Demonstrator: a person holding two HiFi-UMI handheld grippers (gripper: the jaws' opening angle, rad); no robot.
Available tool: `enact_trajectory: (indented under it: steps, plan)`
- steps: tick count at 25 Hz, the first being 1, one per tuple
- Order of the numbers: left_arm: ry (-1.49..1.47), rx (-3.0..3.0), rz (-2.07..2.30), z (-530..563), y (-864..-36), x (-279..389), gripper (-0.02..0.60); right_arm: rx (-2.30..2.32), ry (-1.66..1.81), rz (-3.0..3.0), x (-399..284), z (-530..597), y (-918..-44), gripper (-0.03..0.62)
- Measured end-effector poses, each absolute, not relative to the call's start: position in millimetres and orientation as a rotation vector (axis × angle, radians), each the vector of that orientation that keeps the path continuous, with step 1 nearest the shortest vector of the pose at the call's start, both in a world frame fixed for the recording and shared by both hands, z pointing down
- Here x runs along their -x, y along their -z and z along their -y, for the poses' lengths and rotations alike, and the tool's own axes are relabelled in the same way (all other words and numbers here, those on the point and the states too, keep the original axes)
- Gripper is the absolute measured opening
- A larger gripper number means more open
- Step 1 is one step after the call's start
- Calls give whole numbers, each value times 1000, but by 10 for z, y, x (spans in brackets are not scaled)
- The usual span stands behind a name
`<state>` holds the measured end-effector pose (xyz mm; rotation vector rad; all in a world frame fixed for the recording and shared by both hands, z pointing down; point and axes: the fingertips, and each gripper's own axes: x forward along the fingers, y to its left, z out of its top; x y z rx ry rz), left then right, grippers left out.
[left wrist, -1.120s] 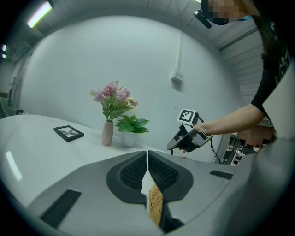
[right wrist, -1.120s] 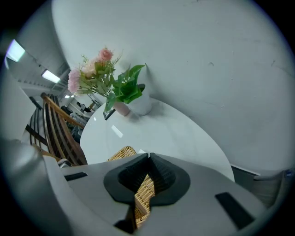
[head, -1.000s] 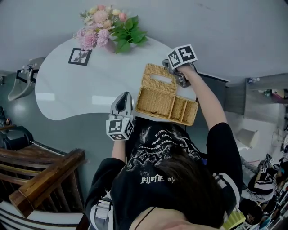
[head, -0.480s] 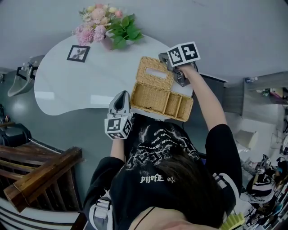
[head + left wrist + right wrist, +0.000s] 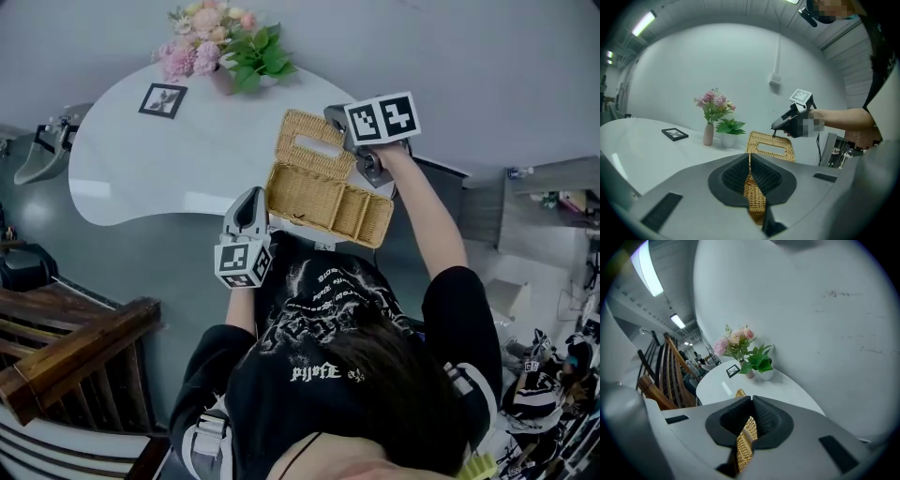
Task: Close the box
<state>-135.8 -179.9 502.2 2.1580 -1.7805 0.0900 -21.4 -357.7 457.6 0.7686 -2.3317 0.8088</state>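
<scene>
An open wicker box (image 5: 328, 204) stands at the near edge of the white table (image 5: 141, 159). Its lid (image 5: 312, 143), with a slot cut in it, is hinged at the far side and stands raised. My left gripper (image 5: 255, 197) is shut on the box's left end wall; woven wicker (image 5: 752, 201) shows between its pads. My right gripper (image 5: 339, 127) is shut on the lid's far right edge, with wicker (image 5: 744, 439) pinched between its jaws. From the left gripper view the lid (image 5: 771, 146) stands nearly upright with the right gripper (image 5: 776, 132) on its top corner.
A vase of pink flowers (image 5: 199, 52), a potted green plant (image 5: 258, 56) and a small picture frame (image 5: 162, 100) sit at the table's far end. A wooden chair (image 5: 66, 375) stands at the lower left. A grey wall runs behind the table.
The right gripper has risen with the lid, which has swung from lying back to standing up. The box and the left gripper have shifted slightly left.
</scene>
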Motion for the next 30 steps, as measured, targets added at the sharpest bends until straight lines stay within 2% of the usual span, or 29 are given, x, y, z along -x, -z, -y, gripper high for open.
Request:
enact_trajectory:
  steps: [12,30]
  plan:
    - [-81,-2143,1832,1676,-4947,1239,29,-611,-707,2433,362,3119,-4196,35]
    - [-40,-2072,1924,1473,-4903,1184,29,-425,-688,2510,493,2265,-4161,37]
